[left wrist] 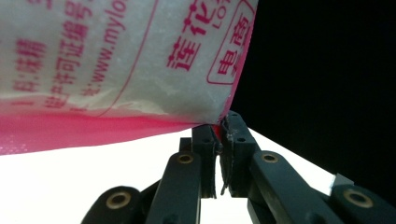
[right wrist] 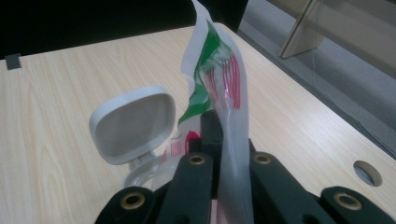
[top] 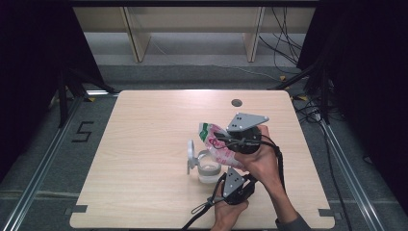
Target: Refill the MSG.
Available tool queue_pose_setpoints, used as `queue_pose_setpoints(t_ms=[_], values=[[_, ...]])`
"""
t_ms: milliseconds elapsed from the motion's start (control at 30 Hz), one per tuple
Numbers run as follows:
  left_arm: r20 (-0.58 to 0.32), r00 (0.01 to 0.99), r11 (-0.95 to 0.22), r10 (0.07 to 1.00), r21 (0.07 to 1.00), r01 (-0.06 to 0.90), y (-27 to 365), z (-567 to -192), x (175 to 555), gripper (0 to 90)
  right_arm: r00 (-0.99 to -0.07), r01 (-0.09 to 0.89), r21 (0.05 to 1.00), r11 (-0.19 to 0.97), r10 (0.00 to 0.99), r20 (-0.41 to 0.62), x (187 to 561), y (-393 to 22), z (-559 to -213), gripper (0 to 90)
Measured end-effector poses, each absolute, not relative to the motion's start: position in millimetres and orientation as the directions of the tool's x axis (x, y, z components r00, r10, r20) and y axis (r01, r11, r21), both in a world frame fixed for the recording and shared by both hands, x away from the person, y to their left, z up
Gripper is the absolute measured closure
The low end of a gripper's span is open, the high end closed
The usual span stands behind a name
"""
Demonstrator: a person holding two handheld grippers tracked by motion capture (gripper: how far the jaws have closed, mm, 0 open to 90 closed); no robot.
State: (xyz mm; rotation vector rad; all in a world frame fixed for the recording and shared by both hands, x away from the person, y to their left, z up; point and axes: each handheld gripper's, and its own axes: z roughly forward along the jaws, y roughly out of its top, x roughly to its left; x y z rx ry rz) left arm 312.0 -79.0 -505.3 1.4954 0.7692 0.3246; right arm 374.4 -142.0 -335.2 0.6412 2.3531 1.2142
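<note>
Nearest to the person, the left gripper (top: 230,179) is sitting low by the front of the table (top: 144,192). In the left gripper view its two black jaws are squeezed almost together, and they are pinching the pink bottom corner of the bag (left wrist: 107,70). That pinch is likely keeping the bottom of the bag from flopping, so the person can lift it and steer it.

Just past that gripper, a small clear container (top: 209,168) is standing on the table. Its white lid (top: 191,153) is flipped up and open on its hinge. The lid is out of the way, so the mouth of the container is free. It looks like the white stuff in the bag is meant to go in there.

A bit farther on, the right gripper (top: 222,140) is holding the bag (top: 219,142) higher up. In the right gripper view its jaws are shut tight on the thin plastic of the bag (right wrist: 219,79), near the green and red print. The lid (right wrist: 133,123) is showing just behind it.

So the bag is hanging in the air between both grippers, tilted right over the open container. One gripper is holding each end, and that is probably so the bag can be tipped slowly and not spill.

Beyond them, the far part of the table has a small round hole (top: 236,102) in it.
</note>
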Motion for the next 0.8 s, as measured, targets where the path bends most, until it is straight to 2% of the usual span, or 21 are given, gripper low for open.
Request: queue_pose_setpoints(t_ms=[800], values=[[-0.267, 0.724, 0.087, 0.636, 0.957, 0.276, -78.4, -503.2, 314.0, 84.3, -0.816, 0.192, 0.797, 0.573, 0.545, -0.195, 375.6, -132.2, -335.7, 90.0]])
